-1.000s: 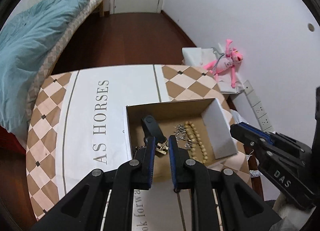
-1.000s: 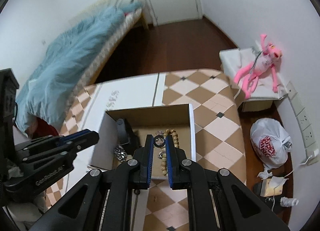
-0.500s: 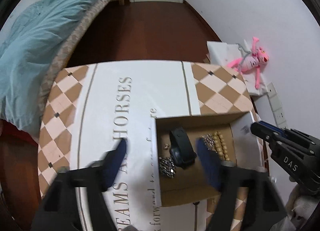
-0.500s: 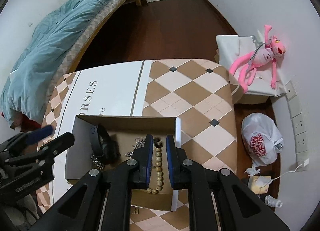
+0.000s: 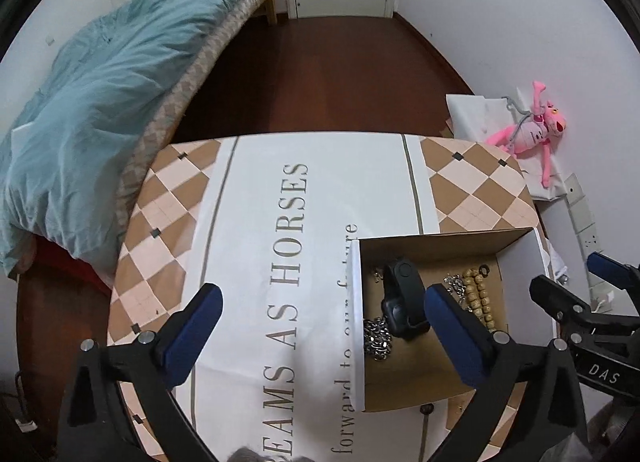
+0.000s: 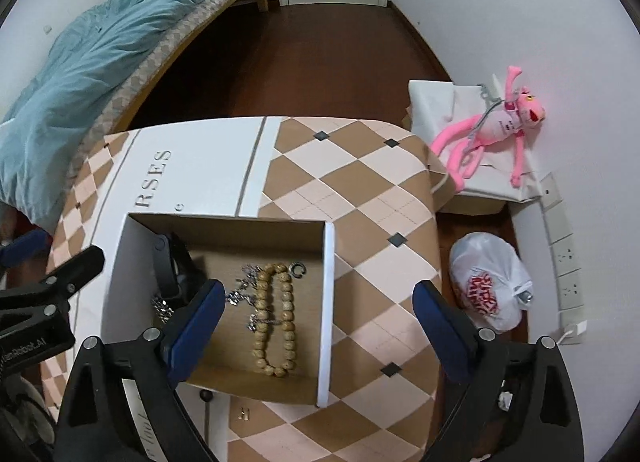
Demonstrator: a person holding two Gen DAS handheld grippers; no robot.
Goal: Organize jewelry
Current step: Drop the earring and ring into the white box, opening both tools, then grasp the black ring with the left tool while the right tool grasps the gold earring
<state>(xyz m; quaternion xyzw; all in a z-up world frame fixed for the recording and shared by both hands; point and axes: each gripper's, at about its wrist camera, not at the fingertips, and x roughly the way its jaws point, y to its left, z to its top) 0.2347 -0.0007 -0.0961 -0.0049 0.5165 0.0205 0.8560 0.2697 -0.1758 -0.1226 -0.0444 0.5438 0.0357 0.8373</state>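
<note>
An open cardboard box point(image 6: 326, 302) point(image 5: 356, 326) sits on the table's patterned cloth. Inside lie a wooden bead bracelet point(image 6: 276, 314) point(image 5: 478, 298), a black watch point(image 5: 404, 302) point(image 6: 176, 266), silver chains point(image 5: 378, 336) point(image 6: 244, 290) and a small dark ring point(image 6: 297, 268). My left gripper point(image 5: 320, 326) is open and empty, raised over the box's left wall. My right gripper point(image 6: 316, 318) is open and empty, raised over the box's right wall. Each gripper shows at the edge of the other's view.
The tablecloth point(image 5: 288, 221) bears printed letters and a diamond pattern. A small dark bead point(image 6: 206, 395) lies on the cloth in front of the box. A bed with a blue duvet point(image 5: 100, 101) is left. A pink plush toy point(image 6: 492, 125) and a white plastic bag point(image 6: 488, 286) are right, off the table.
Both grippers went from shut to wide open and pulled back and up from the box. The jewelry they held over the box now lies inside it.
</note>
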